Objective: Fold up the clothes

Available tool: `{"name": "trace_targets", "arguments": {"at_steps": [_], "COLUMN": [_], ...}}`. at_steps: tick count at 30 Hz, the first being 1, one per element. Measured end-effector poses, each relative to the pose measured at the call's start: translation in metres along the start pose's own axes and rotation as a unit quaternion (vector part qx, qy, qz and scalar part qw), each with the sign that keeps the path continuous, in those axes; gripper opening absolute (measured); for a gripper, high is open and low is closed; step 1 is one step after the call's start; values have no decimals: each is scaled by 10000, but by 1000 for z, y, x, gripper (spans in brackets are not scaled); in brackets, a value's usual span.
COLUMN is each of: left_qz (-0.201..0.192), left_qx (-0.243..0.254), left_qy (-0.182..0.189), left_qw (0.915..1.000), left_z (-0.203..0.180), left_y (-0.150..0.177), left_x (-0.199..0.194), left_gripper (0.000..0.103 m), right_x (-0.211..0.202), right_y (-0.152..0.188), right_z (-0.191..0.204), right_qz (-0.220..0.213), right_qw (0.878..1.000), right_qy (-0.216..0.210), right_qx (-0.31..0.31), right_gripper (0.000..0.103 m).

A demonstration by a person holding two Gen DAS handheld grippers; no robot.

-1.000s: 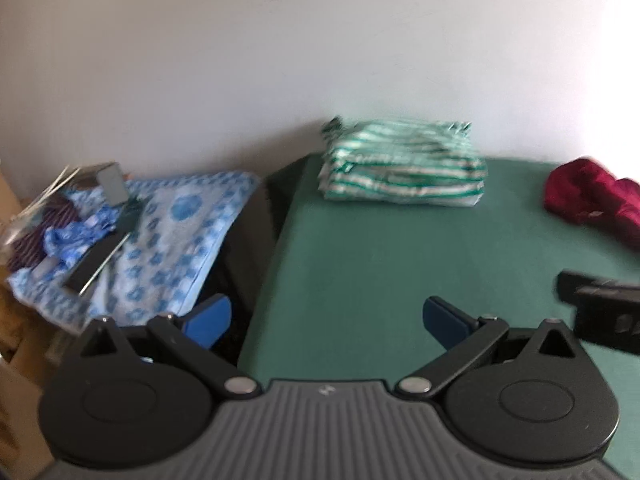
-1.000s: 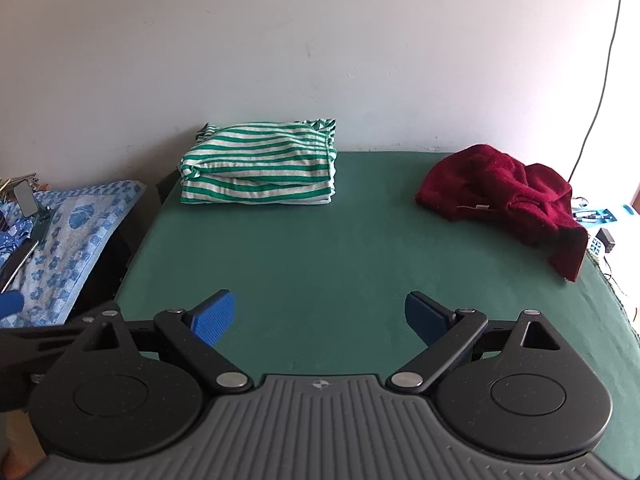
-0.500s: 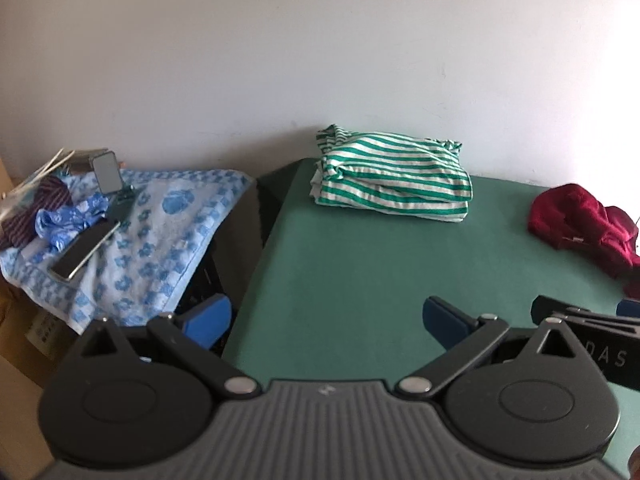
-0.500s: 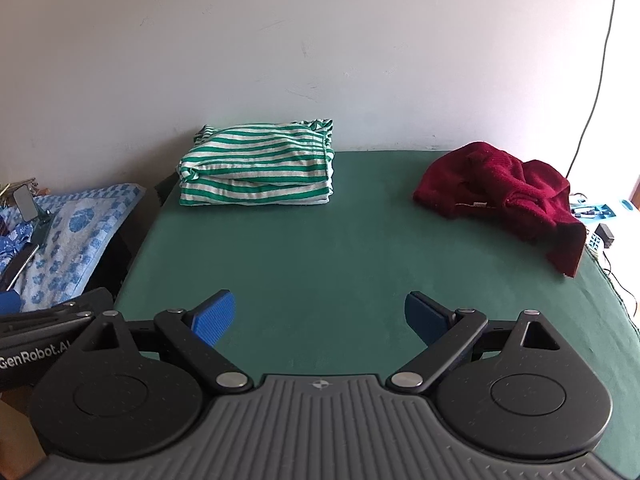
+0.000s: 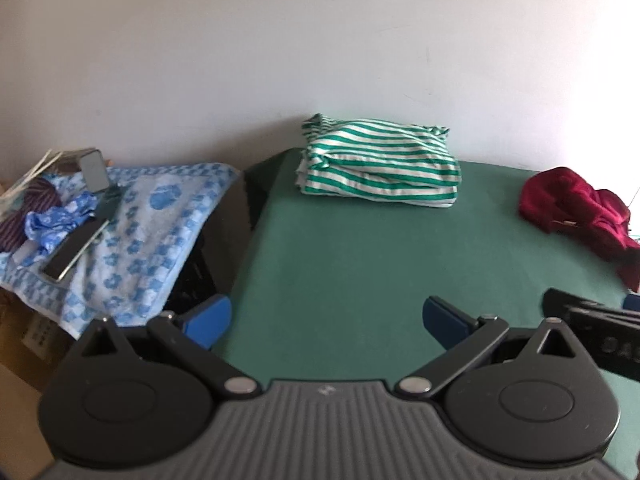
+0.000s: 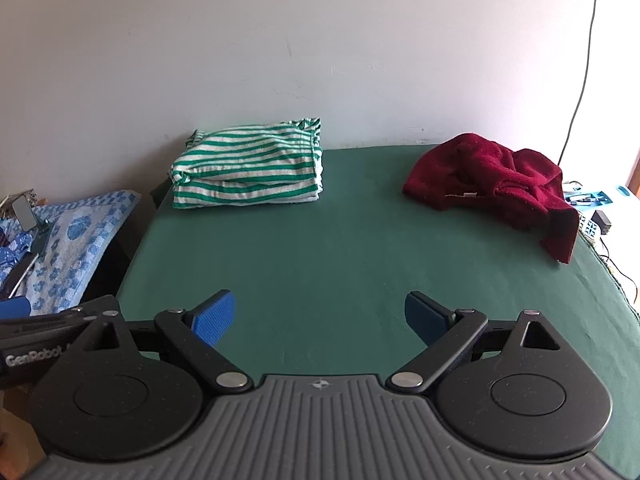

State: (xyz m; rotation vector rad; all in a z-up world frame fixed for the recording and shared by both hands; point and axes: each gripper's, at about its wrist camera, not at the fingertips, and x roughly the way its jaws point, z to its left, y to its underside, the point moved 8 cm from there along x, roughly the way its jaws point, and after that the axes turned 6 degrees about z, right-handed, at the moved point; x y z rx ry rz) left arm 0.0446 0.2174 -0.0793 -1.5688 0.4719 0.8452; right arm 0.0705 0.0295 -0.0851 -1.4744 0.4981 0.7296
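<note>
the red garment lies crumpled at the far right of the green table, its long axis running left to right, one end draping toward the right edge. a folded striped shirt sits far left by the white wall. a blue towel lies left of the table. the left gripper and right gripper hover low over the near edge, both spread wide and empty.

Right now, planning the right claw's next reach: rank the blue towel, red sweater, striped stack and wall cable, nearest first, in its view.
1. Blue towel, left, off the table.
2. Red sweater, right, and striped stack, far left: too close to call.
3. Wall cable, far right.
</note>
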Motion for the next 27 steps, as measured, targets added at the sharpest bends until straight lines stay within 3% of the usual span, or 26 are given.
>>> {"name": "trace_targets", "arguments": {"at_steps": [12,27], "left_qz": [221,-35], "left_qx": [71,135], "left_qy": [-100,-150], "left_qw": [9997,9998], "left_z": [-1,-1], "left_y": [7,7], "left_x": [4,-1], "left_gripper": [103,102], "right_x": [-2,-3], "right_y": [-1,-1], "right_z": [3,5], "right_qz": [-44,-40], "right_qw": [10000,10000], "right_qy": [34,-25], "right_qx": [-81,-64], "right_gripper": [94,94]}}
